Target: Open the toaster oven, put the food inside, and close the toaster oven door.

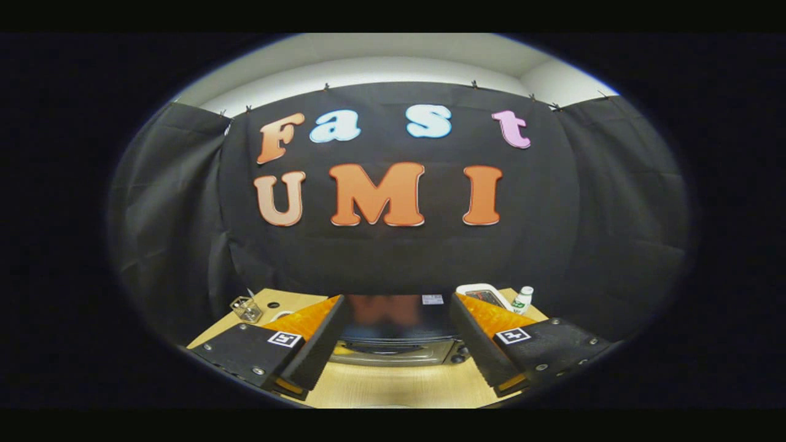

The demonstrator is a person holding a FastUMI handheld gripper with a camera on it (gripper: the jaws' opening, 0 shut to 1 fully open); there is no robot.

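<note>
Your tool (393, 350) is spread wide and holds nothing, hovering above the counter (393, 387) with the toaster oven (396, 334) just ahead, framed between the two fingers. Its dark top faces you and its door looks closed; the handle is hard to make out from this height. The food cannot be identified here. A small glass jar (247, 309) sits off beyond the left finger, and a white bottle (523, 299) next to a flat white device (485, 296) beyond the right one. If you drop in this steeply, you may strike the oven's top rather than catch the door, and a swing sideways could topple the bottle.
</note>
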